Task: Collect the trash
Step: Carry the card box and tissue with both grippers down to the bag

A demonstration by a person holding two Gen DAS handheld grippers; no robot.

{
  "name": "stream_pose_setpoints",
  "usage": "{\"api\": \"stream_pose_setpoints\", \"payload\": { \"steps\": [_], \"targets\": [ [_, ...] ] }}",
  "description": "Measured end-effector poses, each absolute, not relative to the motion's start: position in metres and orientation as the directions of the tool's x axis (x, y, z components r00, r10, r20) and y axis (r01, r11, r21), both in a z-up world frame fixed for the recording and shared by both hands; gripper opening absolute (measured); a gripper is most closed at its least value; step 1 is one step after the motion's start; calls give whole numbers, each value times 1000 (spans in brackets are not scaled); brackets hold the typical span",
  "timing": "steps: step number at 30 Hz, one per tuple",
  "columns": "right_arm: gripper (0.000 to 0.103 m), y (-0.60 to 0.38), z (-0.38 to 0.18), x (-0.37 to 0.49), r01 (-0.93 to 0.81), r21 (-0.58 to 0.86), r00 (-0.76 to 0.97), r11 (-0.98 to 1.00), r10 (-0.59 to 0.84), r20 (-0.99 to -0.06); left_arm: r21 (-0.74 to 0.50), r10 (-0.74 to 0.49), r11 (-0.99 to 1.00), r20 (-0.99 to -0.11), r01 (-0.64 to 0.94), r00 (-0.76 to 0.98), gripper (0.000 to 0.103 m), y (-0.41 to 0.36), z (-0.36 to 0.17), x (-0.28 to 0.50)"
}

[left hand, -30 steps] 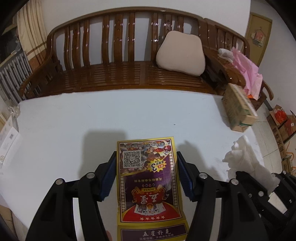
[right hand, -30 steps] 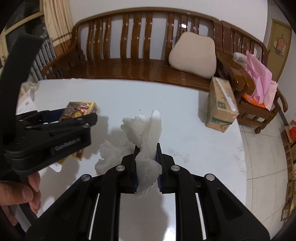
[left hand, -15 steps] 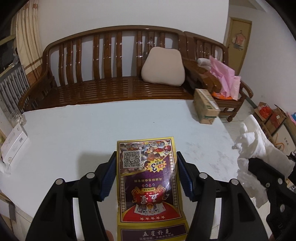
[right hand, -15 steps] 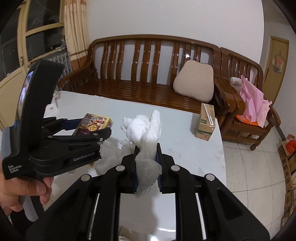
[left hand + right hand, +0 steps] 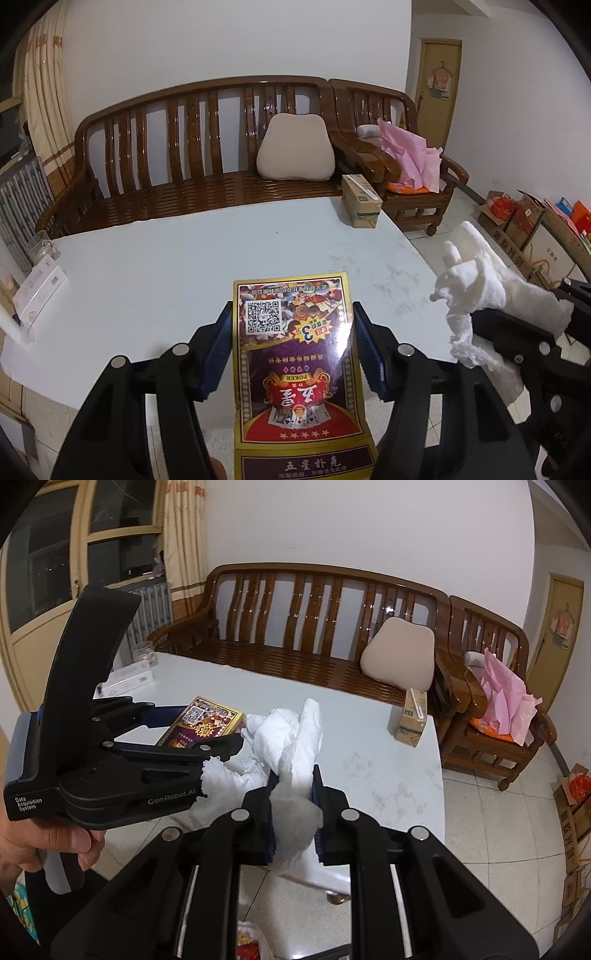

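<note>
Left wrist view: the left tool (image 5: 291, 354) is clamped on a playing-card box (image 5: 295, 354), its blue pads pressing the box's two long sides. The box's gold-edged purple and red face is turned up, and its far end, with the square code, sticks out past the fingertips. Beyond and below the tool lies the white surface (image 5: 184, 258). At that surface's far right corner, well ahead of the tool, stands a small drink carton (image 5: 360, 201). To the tool's right, close by, the right tool (image 5: 524, 332) shows from the side with crumpled white tissue (image 5: 476, 291) bunched at its tip.

Right wrist view: the right tool (image 5: 293, 812) is closed on the tissue (image 5: 291, 746). The paper is squeezed between the pads, billows up ahead of them, and a flap hangs below. Just to this tool's left, the left tool (image 5: 207, 731) is gripped by a person's hand (image 5: 48, 849) and holds the card box (image 5: 203, 723) level. Part of the tissue touches its near finger. Both loads hang above the near edge of the surface (image 5: 369, 746). The carton (image 5: 412, 716) stands far ahead and to the right. A wooden bench (image 5: 314, 635) with a beige cushion (image 5: 399, 650) lies beyond the surface.
</note>
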State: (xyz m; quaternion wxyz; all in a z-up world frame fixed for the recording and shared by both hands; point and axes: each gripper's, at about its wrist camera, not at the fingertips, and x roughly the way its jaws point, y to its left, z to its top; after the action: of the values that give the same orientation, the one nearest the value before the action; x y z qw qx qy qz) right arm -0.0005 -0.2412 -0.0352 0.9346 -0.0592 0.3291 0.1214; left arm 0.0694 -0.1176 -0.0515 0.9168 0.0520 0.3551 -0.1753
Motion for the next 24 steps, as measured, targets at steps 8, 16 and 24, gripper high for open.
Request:
{"api": "stream_pose_setpoints", "payload": {
  "steps": [8, 16, 24],
  "targets": [
    [15, -232, -52, -47, -306, -32, 729, 952, 212, -651, -18, -306, 920, -658, 392, 688, 59, -104, -61, 12],
    [15, -223, -93, -77, -325, 4, 669, 946, 233, -706, -5, -288, 918, -699, 397, 655, 59, -91, -103, -29],
    [15, -219, -126, -95, -330, 31, 604, 943, 237, -761, 17, -242, 927, -737, 374, 632, 59, -78, -145, -56]
  ]
}}
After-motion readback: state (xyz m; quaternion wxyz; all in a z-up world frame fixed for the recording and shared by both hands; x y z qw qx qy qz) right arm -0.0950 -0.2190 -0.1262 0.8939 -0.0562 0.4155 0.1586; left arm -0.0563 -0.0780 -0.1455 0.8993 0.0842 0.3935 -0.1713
